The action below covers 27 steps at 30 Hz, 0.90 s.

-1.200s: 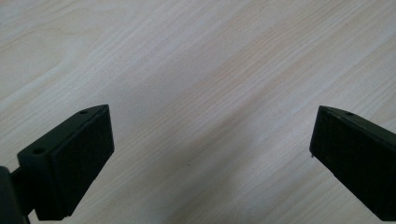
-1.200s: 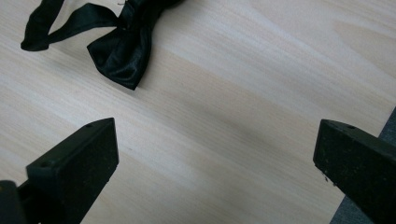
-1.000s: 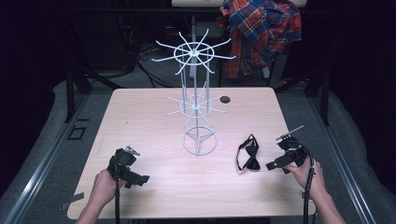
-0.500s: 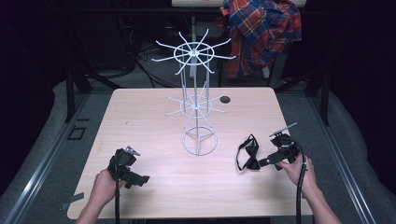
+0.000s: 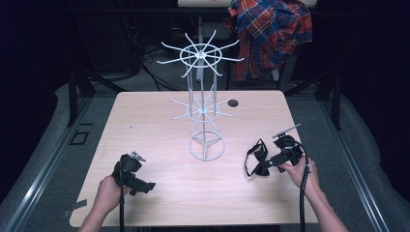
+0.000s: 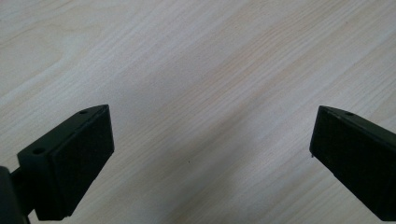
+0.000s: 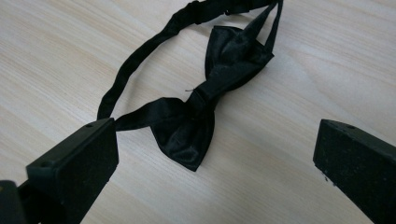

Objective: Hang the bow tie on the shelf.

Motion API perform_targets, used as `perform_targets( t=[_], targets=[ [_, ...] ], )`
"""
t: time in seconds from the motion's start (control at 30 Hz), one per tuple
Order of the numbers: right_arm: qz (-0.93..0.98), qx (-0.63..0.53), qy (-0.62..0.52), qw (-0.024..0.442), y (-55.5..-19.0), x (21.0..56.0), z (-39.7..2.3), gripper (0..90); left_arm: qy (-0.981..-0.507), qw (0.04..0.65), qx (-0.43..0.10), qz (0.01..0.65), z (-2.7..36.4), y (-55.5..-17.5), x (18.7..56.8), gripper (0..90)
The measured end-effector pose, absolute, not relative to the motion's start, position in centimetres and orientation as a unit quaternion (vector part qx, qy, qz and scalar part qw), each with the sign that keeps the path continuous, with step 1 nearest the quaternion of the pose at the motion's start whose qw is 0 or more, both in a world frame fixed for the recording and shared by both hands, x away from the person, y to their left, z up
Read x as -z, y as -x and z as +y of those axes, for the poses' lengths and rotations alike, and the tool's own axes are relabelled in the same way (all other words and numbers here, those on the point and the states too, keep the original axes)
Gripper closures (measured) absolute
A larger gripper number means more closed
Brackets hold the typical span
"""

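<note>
We are watching the right gripper point(image 7: 215, 154) gaping wide around one black bow tie point(image 7: 201, 112); the left gripper point(image 6: 212, 158) is spreading equally wide, gripping nothing.

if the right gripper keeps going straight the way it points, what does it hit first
Most likely the bow tie. The right gripper has its jaws open and the bow lies on the table just ahead, between them. Depth is hard to judge, so it might touch the tabletop first.
</note>
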State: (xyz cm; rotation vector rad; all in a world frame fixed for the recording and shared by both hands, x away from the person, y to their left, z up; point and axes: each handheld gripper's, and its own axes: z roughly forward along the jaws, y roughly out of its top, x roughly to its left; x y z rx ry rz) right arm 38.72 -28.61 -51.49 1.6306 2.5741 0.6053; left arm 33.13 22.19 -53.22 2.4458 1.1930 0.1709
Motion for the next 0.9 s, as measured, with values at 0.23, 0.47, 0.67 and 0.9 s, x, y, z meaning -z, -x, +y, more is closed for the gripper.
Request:
perform_targets(
  t=[0.23,0.47,0.67,0.9],
  targets=[
    [0.828,-0.194,-0.525,0.027,-38.9,51.4,-28.0,3.2,-0.878,0.205,-0.06,0.428,22.2,-33.1,53.3,0.0],
    [0.823,-0.202,-0.531,0.024,-40.1,51.1,-27.3,4.0,-0.877,0.205,-0.061,0.43,22.2,-33.1,53.2,0.0],
    [0.822,-0.196,-0.534,0.023,-40.7,51.5,-26.3,5.3,-0.877,0.206,-0.06,0.43,22.4,-33.1,53.3,0.0],
    [0.82,-0.188,-0.54,0.025,-40.9,52.0,-26.3,17.2,-0.876,0.207,-0.06,0.431,22.3,-33.1,53.3,0.0]
  ],
)
